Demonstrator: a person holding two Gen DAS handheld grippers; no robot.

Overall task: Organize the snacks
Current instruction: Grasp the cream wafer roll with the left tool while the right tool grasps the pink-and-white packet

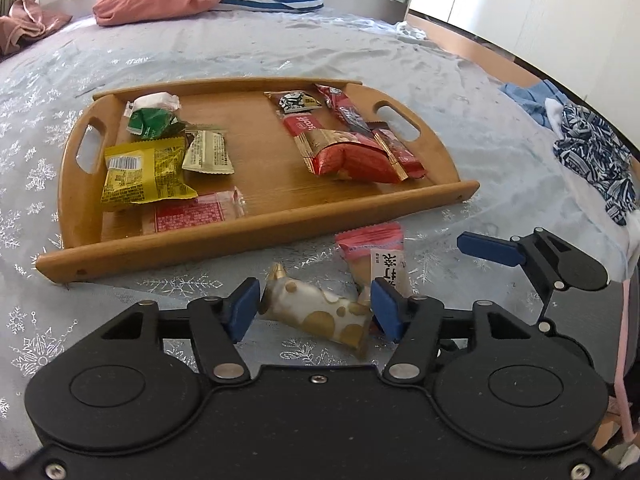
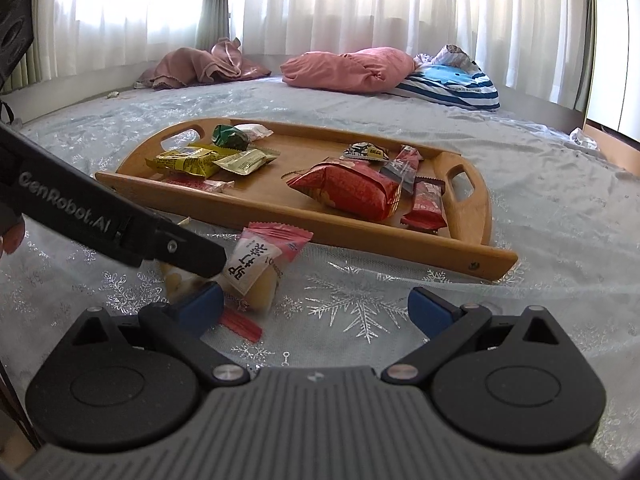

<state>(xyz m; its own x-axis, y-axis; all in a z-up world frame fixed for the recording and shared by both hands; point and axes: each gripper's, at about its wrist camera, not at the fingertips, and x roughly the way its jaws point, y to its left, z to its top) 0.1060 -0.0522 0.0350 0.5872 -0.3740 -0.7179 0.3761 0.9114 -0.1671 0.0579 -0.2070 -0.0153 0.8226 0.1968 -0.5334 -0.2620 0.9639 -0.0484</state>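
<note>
A wooden tray (image 1: 280, 224) lies on the bed with yellow and green snacks (image 1: 144, 176) on its left side and red snacks (image 1: 352, 160) on its right. In front of it lie a white-and-gold packet (image 1: 320, 312) and a pink-topped packet (image 1: 376, 256). My left gripper (image 1: 314, 312) is open with its jaws on both sides of the white-and-gold packet. My right gripper (image 2: 316, 308) is open and empty, right of the pink-topped packet (image 2: 260, 256). The tray also shows in the right wrist view (image 2: 360, 232).
The bed has a pale blue snowflake cover (image 2: 360, 312). A pink pillow (image 2: 348, 68) and a striped cushion (image 2: 452, 84) lie at the far side. Blue patterned clothes (image 1: 596, 160) lie at the bed's right edge. The left gripper's arm (image 2: 100, 216) crosses the right wrist view.
</note>
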